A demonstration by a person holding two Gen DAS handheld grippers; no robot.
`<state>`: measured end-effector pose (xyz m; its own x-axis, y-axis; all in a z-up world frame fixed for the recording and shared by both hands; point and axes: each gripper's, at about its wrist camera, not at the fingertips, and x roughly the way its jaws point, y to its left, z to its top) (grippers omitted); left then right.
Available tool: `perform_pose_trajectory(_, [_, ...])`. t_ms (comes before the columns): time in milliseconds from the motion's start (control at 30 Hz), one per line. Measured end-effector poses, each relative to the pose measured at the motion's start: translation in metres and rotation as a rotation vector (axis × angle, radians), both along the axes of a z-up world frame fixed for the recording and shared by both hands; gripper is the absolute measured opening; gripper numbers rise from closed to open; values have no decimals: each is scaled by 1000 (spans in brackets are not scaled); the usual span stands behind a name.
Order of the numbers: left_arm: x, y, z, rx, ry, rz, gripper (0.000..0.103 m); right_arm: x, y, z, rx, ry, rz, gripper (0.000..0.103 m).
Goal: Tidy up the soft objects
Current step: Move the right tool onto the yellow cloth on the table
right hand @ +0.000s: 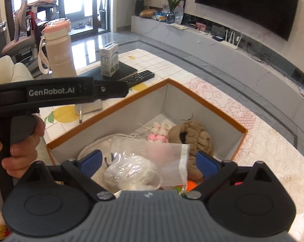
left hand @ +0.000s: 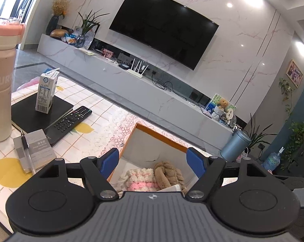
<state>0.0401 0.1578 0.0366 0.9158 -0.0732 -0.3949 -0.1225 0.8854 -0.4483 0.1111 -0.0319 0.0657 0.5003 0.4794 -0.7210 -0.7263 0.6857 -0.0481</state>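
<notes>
An orange-rimmed box (right hand: 208, 102) with grey inner walls sits on the table. Inside it lie a brown plush piece (right hand: 194, 135), a pink and white knitted piece (right hand: 159, 132) and a clear plastic bag with something white in it (right hand: 135, 169). My right gripper (right hand: 148, 161) stands open above the box, and the bag lies loose between its blue pads without touching them. In the left wrist view my left gripper (left hand: 153, 159) is open over the box rim (left hand: 162, 135), above the knitted piece (left hand: 141, 178) and the brown plush (left hand: 169, 174). A hand (right hand: 20, 149) holds the left gripper's handle at the left of the right wrist view.
On the patterned tablecloth left of the box: a tall pink-lidded bottle (left hand: 0, 80), a milk carton (left hand: 47, 91) on a black notebook (left hand: 39, 113), a remote control (left hand: 71, 119), a small book with a pen (left hand: 33, 151). Behind stands a TV cabinet (left hand: 172, 88).
</notes>
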Motion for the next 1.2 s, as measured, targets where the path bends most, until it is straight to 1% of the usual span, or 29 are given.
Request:
perform_pose_trajectory(67, [1, -2, 1, 7, 3, -1, 89, 1, -4, 3, 23, 0, -17, 97])
perform_pose_trajectory(200, [2, -8, 6, 38, 6, 0, 89, 4, -16, 13, 108, 16, -54, 98])
perform_pose_trajectory(267, [1, -12, 11, 56, -4, -3, 89, 4, -20, 17, 123, 18, -77, 98])
perform_pose_trajectory(433, [-3, -31, 28, 112, 7, -32, 89, 1, -40, 34, 160, -7, -125, 98])
perform_pose_trajectory(500, [-7, -40, 36, 125, -7, -30, 89, -3, -51, 41, 187, -26, -146, 98])
perform_pose_trajectory(633, [-14, -63, 54, 171, -32, -73, 89, -9, -77, 55, 222, -53, -178, 98])
perform_pose_trajectory(733, [-15, -83, 65, 192, -48, -99, 89, -15, -100, 64, 219, -85, -205, 98])
perform_pose_trajectory(867, [-12, -114, 77, 194, -49, -191, 89, -24, -140, 76, 215, -140, -248, 99])
perform_pose_trajectory(967, [-12, -142, 84, 226, -59, -247, 89, -28, -173, 82, 197, -163, -293, 99])
perform_pose_trajectory(1100, [-7, -179, 86, 266, -63, -307, 89, -33, -217, 88, 157, -208, -375, 100])
perform_pose_trajectory(1200, [0, -205, 83, 270, -45, -359, 89, -37, -251, 86, 119, -244, -453, 100])
